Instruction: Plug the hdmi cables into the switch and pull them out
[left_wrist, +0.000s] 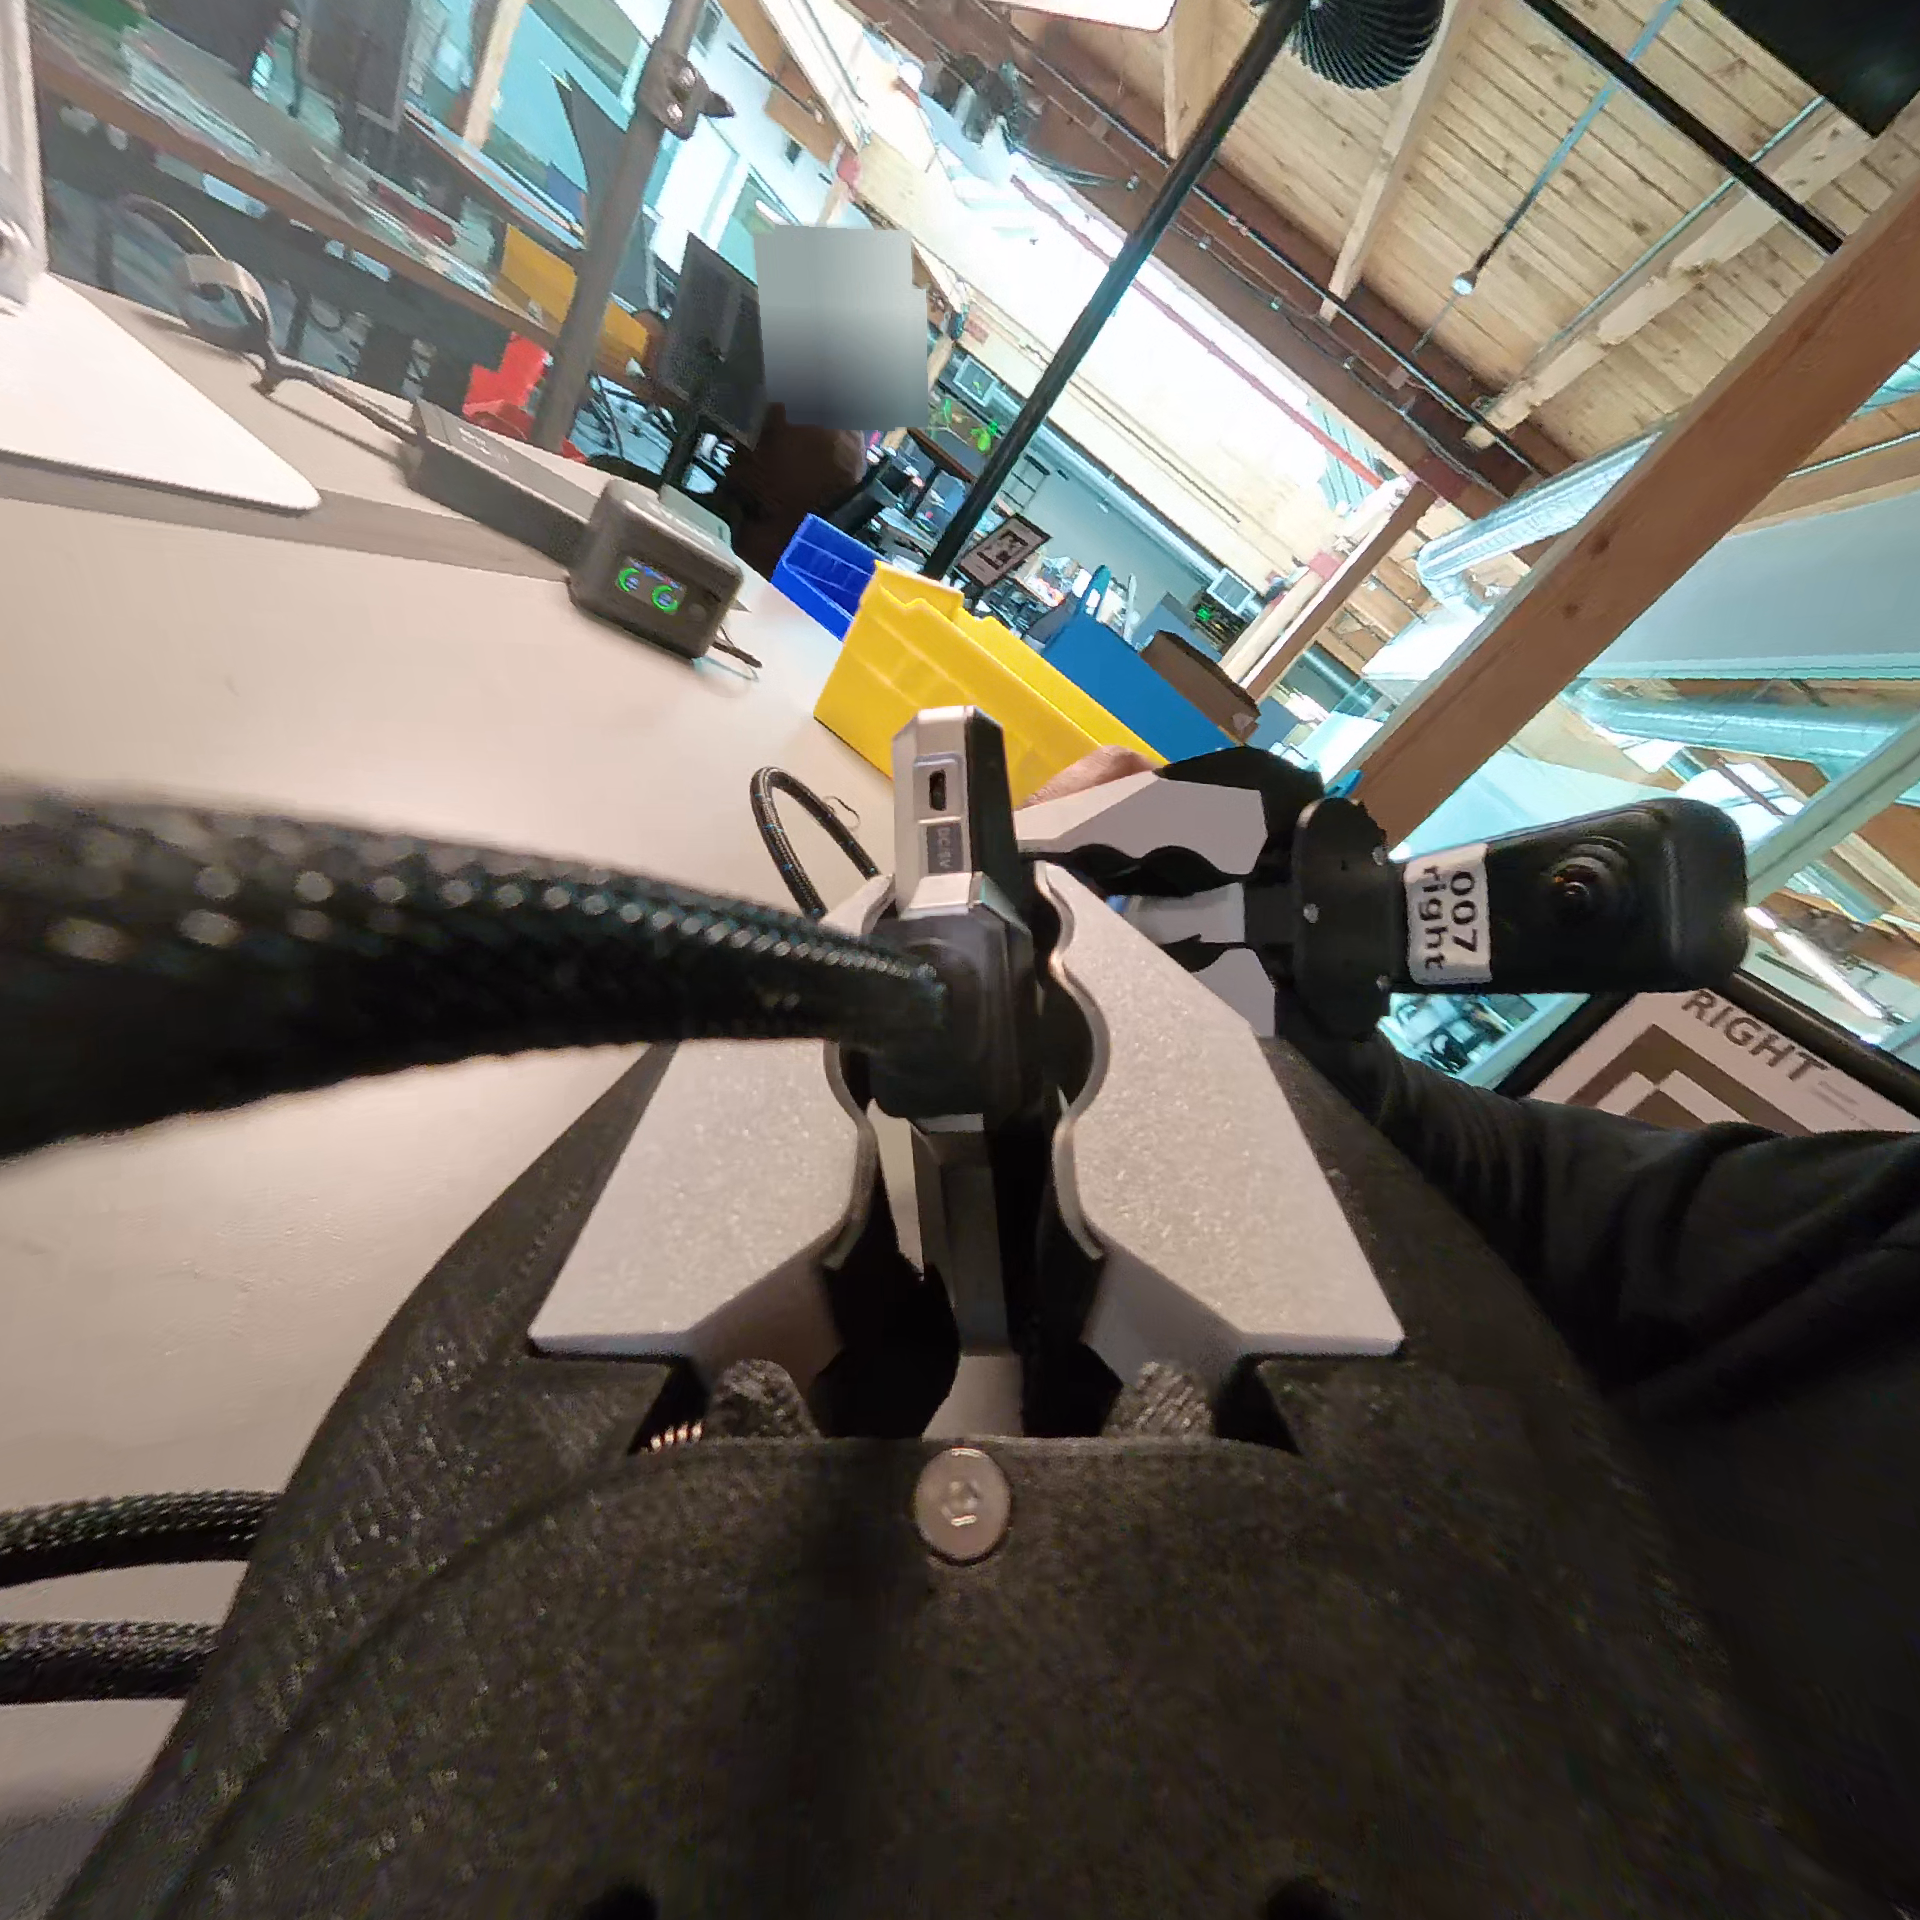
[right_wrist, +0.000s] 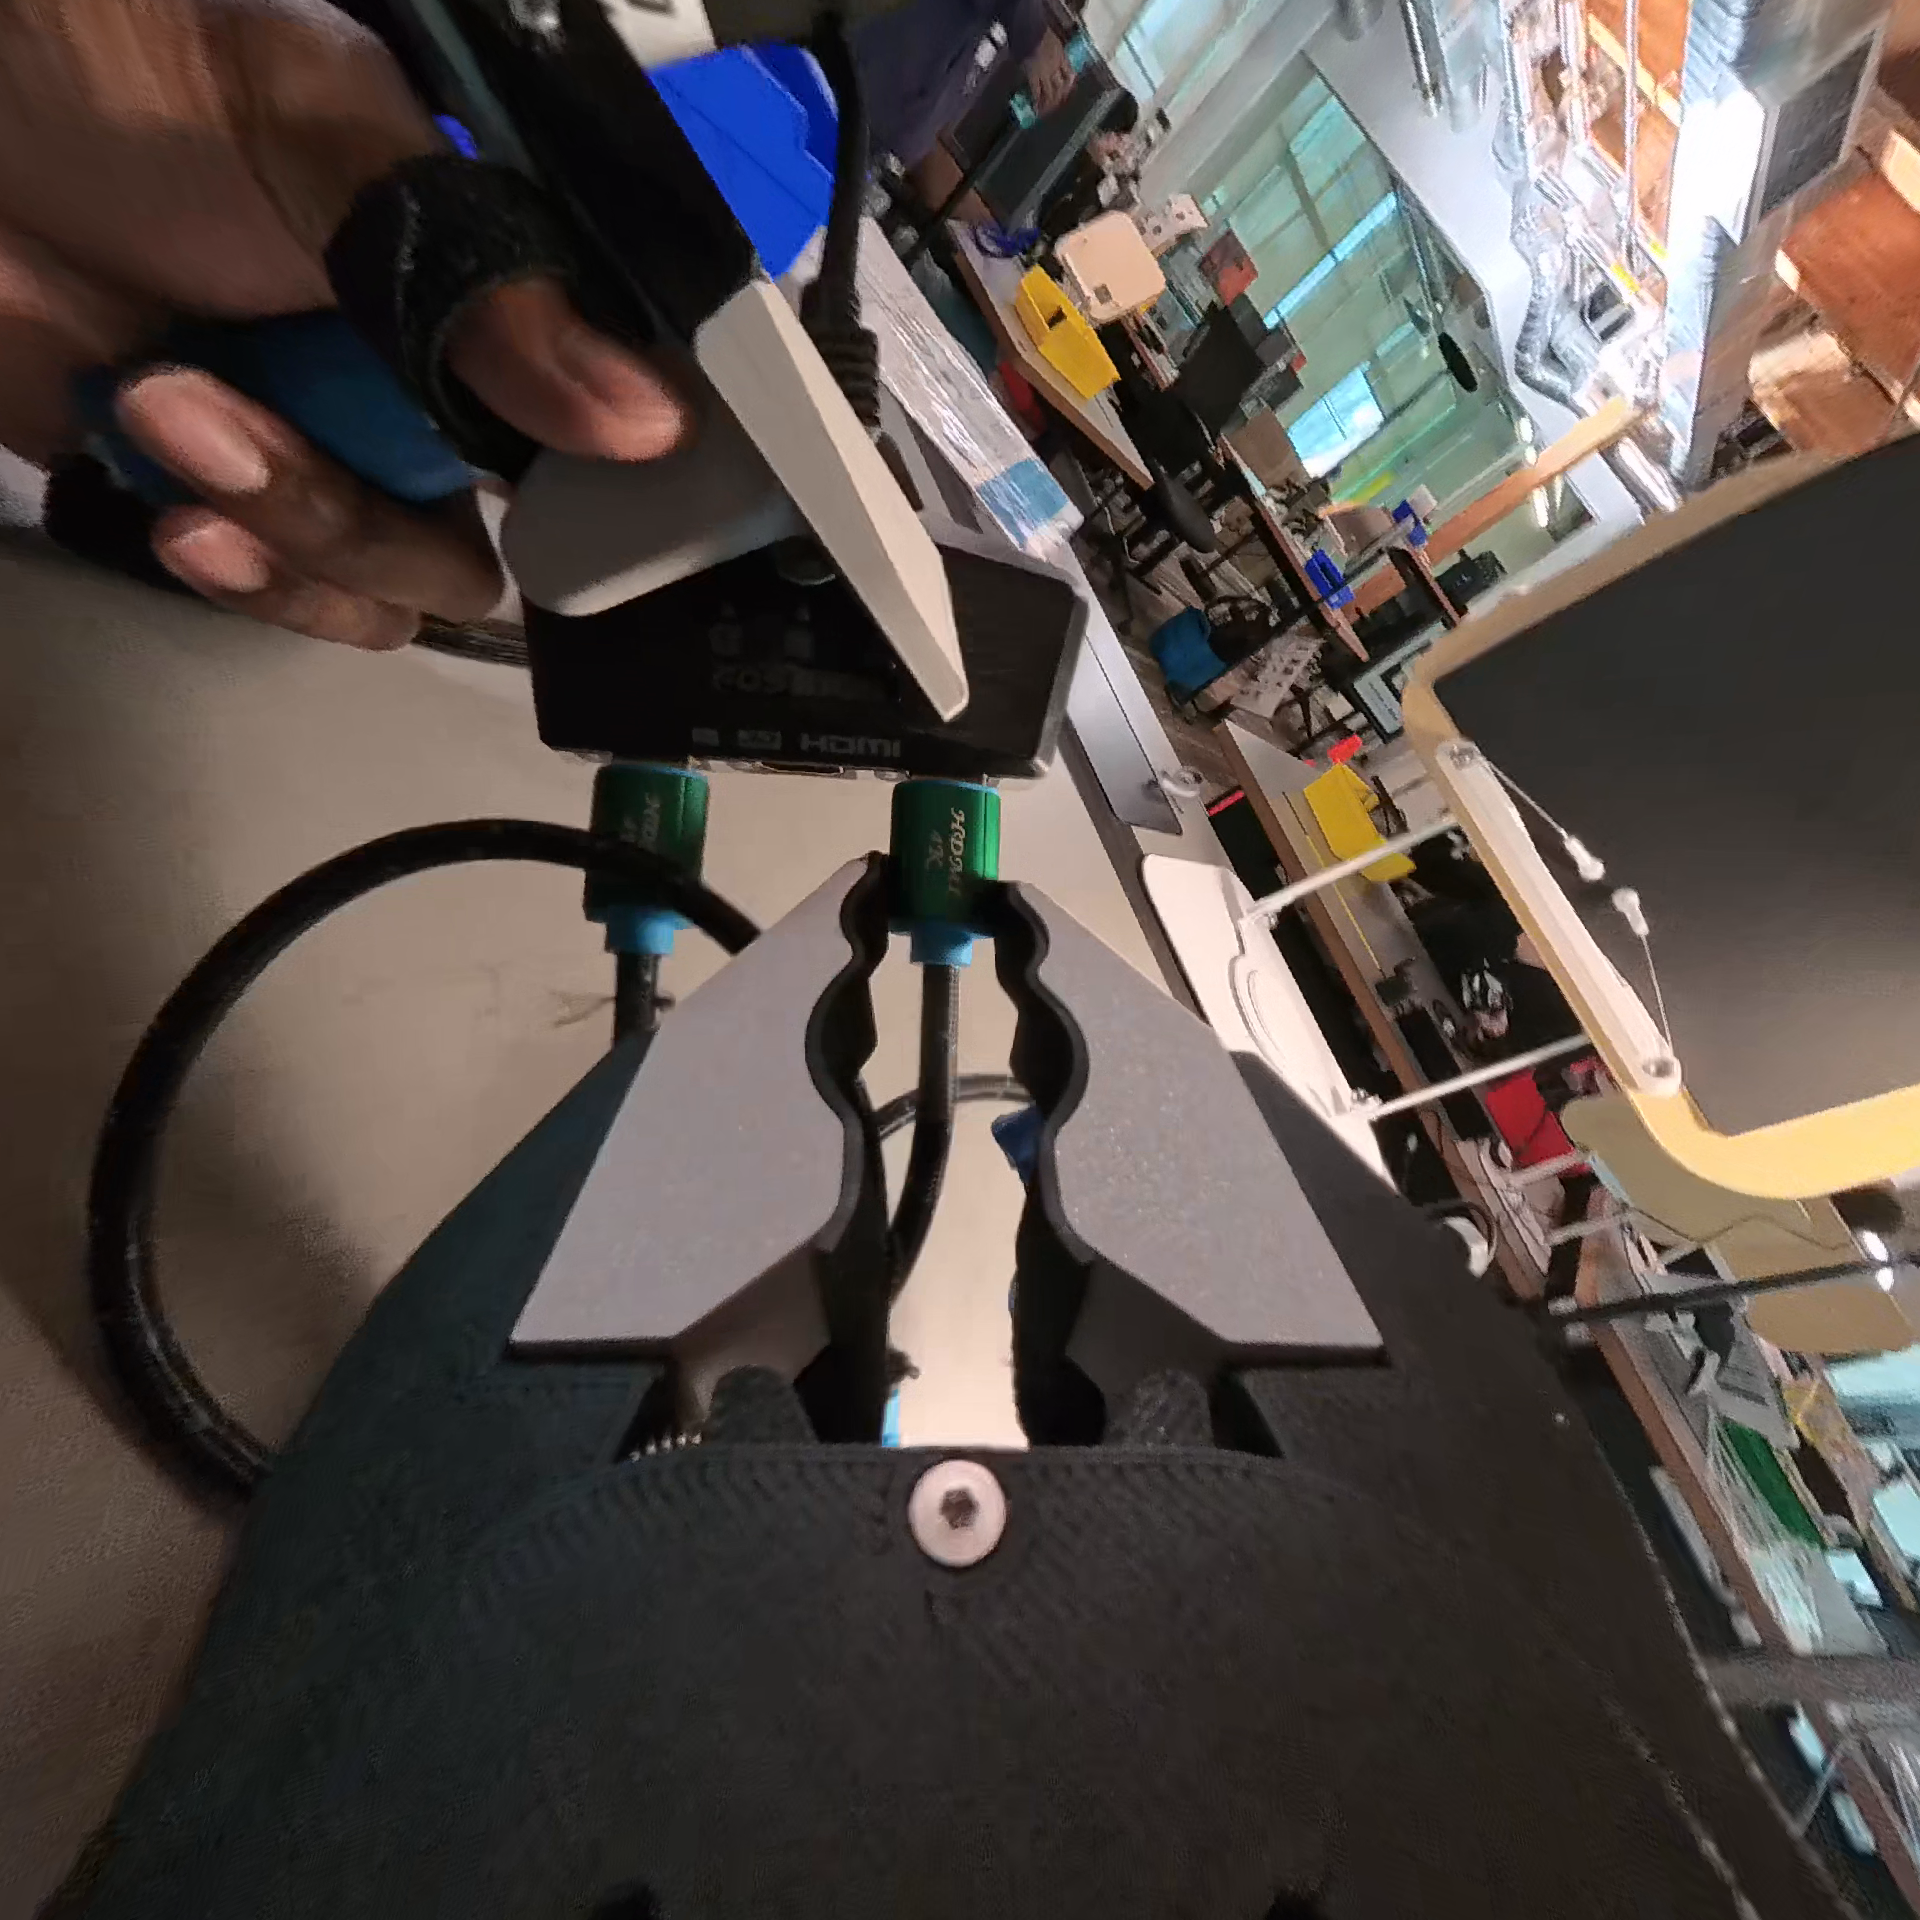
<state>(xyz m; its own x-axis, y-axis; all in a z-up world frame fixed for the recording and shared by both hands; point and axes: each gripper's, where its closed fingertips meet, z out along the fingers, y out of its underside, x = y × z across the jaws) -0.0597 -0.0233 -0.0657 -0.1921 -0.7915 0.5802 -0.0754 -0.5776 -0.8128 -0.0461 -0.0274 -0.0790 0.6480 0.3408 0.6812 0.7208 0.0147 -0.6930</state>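
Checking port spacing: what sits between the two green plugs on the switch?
In the right wrist view, an open port on the switch lies between left plug and right plug.

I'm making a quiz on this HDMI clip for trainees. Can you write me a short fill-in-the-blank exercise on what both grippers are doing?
1. The left gripper is clamped on the black ____.
2. The right gripper is shut on a plug whose housing is ____ in colour.
3. In the right wrist view, ____ green plugs sit at the switch's port edge.
4. The bin nearest the switch in the left wrist view is ____.

Missing words: switch; green; two; yellow
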